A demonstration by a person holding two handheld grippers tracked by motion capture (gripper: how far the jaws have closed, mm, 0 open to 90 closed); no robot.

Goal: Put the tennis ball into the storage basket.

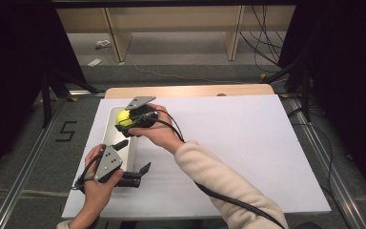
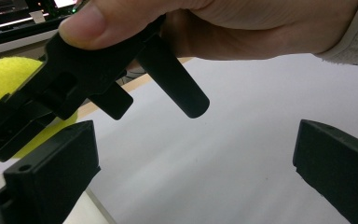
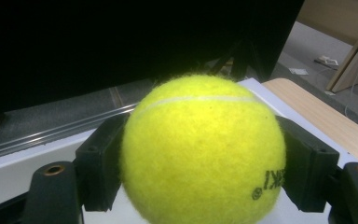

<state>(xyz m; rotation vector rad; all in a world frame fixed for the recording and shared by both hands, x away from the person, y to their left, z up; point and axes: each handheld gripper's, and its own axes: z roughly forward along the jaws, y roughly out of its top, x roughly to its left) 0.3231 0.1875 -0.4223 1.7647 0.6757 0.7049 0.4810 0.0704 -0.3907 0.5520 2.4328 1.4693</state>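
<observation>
Over the far end of a white tray (image 1: 108, 125) at the table's left, we log one yellow tennis ball (image 1: 123, 117), clamped between the jaws of the right gripper (image 1: 127, 120). Being round, the ball has no long axis; in the right gripper view its white seam runs level across the top and its printed mark sits low at the right. Nearer, we log the left gripper (image 1: 134, 165), jaws spread wide and empty, pointing right over the white sheet (image 1: 248, 143).
</observation>
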